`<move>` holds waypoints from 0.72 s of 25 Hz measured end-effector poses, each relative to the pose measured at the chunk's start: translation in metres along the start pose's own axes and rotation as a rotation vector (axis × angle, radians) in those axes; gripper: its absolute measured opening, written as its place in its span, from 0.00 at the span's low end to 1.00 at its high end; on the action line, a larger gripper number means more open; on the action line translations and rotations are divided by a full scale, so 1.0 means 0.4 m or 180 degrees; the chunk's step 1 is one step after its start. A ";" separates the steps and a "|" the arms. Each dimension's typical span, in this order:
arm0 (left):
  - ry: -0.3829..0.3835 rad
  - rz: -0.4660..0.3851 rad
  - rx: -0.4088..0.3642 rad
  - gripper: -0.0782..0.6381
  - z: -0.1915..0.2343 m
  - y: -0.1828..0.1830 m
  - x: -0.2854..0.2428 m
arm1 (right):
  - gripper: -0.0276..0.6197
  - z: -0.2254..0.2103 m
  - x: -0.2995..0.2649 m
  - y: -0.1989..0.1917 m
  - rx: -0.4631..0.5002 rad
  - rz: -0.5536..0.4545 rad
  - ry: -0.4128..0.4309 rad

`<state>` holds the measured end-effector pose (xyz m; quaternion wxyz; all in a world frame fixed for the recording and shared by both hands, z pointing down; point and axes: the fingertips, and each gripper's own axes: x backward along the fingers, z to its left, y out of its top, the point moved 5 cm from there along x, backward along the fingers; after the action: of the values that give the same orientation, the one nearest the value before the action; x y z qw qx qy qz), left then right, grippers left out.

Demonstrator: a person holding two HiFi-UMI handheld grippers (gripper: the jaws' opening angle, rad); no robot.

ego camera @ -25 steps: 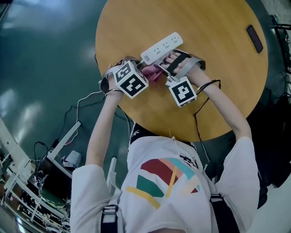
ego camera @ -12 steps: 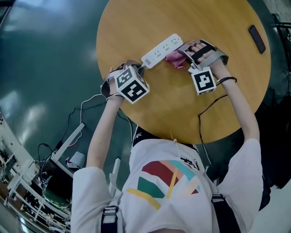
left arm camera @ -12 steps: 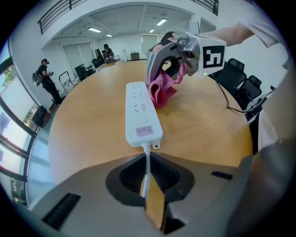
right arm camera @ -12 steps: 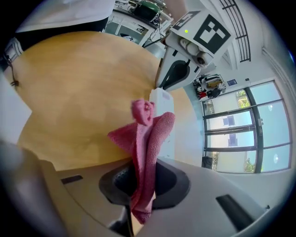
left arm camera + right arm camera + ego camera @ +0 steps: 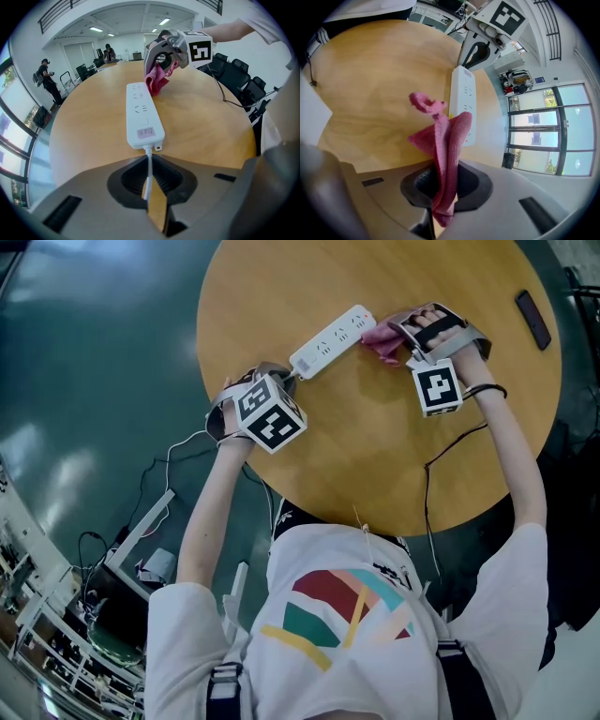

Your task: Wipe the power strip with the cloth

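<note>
A white power strip (image 5: 330,339) lies slantwise on the round wooden table (image 5: 375,456). My left gripper (image 5: 284,381) sits at its cord end, shut on the white cord (image 5: 149,166) just behind the strip (image 5: 141,117). My right gripper (image 5: 405,337) is at the strip's other end, shut on a pink cloth (image 5: 382,337). In the left gripper view the cloth (image 5: 157,80) hangs down against the far right corner of the strip. From the right gripper view the cloth (image 5: 443,140) drapes out of the jaws and covers the nearest end of the strip (image 5: 461,91).
A dark phone (image 5: 531,319) lies near the table's far right edge. Cables trail off the near edge by each wrist. Office chairs (image 5: 243,75) stand along the table's right side, and two people stand far off in the room.
My right gripper has carried the cloth along the strip from the cord end to the far end, up and to the right in the head view. The left gripper has stayed put.
</note>
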<state>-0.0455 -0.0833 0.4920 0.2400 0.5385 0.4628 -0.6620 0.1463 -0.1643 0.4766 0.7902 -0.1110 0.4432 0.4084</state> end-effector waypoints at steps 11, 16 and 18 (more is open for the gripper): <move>0.0100 -0.0028 0.0048 0.21 0.000 -0.012 0.011 | 0.10 -0.281 0.069 0.098 -0.0888 -0.0922 0.0765; 0.0226 -0.0008 0.0141 0.21 0.000 -0.010 0.018 | 0.10 -0.334 -0.008 0.243 -0.0421 -0.1391 0.1296; 0.0273 -0.0048 0.0190 0.21 -0.001 -0.011 0.017 | 0.10 -0.340 -0.032 0.290 -0.0302 -0.1507 0.1496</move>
<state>-0.0511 -0.0797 0.4874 0.1987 0.5698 0.4568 -0.6535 -0.0264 -0.1697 0.4292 0.7333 -0.3386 0.5557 0.1969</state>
